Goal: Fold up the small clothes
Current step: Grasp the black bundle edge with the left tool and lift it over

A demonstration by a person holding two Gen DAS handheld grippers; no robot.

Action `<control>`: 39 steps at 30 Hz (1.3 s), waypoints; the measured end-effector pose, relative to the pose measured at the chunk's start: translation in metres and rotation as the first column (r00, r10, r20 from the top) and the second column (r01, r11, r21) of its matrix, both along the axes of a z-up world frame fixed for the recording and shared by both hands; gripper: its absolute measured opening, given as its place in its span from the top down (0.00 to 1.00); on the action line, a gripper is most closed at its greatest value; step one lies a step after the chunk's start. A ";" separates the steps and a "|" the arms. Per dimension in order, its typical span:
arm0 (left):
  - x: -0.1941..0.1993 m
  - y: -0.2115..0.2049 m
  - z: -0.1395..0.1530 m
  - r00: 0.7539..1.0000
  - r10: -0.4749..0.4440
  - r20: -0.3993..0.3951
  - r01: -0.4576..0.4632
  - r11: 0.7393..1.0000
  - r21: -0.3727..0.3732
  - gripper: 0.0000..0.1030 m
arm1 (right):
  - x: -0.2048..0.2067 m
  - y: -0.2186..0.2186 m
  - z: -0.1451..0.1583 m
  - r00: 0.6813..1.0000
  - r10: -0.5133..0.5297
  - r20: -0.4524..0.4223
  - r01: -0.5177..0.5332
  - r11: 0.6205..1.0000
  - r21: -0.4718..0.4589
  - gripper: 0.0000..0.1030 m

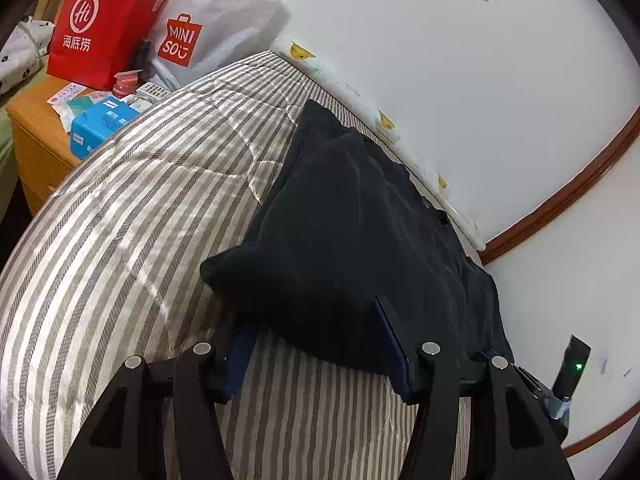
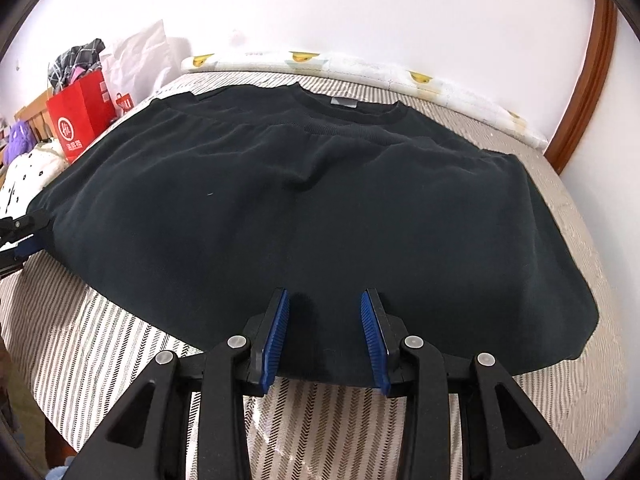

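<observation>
Both grippers sit at the near hem of the black garment (image 2: pixel 304 208), which lies flat on the striped bed (image 2: pixel 120 344). Left gripper (image 1: pixel 316 344): left finger partly hidden under cloth, fingers wide apart, grip unclear. Right gripper (image 2: pixel 326 340): fingers (image 2: pixel 276 336) parted, straddling the hem, not clamped. Red bag (image 1: pixel 108 20) and nightstand (image 1: pixel 36 136) stand far left.

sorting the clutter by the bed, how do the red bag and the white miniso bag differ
The red bag is stiff, flat-sided paper standing upright with a white circle logo; the white miniso bag is crinkled and slumped, with a red logo. The red bag sits farther from the wall, the white one nearer it. Both stand on the wooden nightstand beside the striped bed.
</observation>
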State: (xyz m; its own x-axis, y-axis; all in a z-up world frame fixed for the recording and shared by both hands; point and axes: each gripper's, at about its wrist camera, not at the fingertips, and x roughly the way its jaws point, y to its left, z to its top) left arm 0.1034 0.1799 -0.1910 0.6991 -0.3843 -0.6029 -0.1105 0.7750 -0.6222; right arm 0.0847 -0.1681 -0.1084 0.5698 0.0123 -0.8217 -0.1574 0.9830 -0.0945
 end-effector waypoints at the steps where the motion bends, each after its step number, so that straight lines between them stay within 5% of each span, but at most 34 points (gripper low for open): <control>1: 0.001 0.000 0.000 1.000 0.002 -0.001 -0.002 1.000 0.004 0.48 | 0.000 -0.002 0.002 1.000 -0.007 0.001 0.007 1.000 0.001 0.64; 10: 0.014 -0.009 0.006 1.000 0.014 -0.002 -0.013 0.997 0.081 0.51 | 0.000 -0.028 0.006 0.997 -0.077 -0.008 0.077 0.997 0.026 0.64; 12: 0.016 -0.012 0.010 1.000 0.019 -0.019 -0.017 0.993 0.118 0.67 | -0.001 -0.036 0.008 0.996 -0.085 0.003 0.085 0.996 0.025 0.64; 16: 0.018 -0.017 0.016 1.000 0.013 -0.017 -0.011 0.991 0.131 0.84 | -0.004 -0.055 0.019 0.993 -0.116 0.032 0.114 0.992 0.049 0.64; 27: 0.028 -0.069 0.097 0.989 -0.068 0.130 0.032 0.966 0.257 0.89 | -0.023 -0.143 0.039 0.959 -0.267 0.092 0.257 0.960 0.109 0.64; 33: 0.041 -0.140 0.137 0.954 -0.222 0.204 0.150 0.936 0.319 0.89 | -0.046 -0.191 0.050 0.922 -0.368 0.123 0.350 0.926 0.142 0.63; 39: 0.053 -0.229 0.130 0.888 -0.419 0.189 0.322 0.860 0.396 0.89 | -0.069 -0.226 0.049 0.891 -0.436 0.124 0.415 0.895 0.166 0.62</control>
State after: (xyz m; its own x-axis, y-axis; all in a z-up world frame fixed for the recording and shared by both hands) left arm 0.1567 -0.0493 -0.0609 0.6952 -0.4478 -0.5623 0.3553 0.8941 -0.2726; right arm 0.0156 -0.3941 -0.0597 0.6633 -0.1586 -0.7314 0.2850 0.9572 0.0508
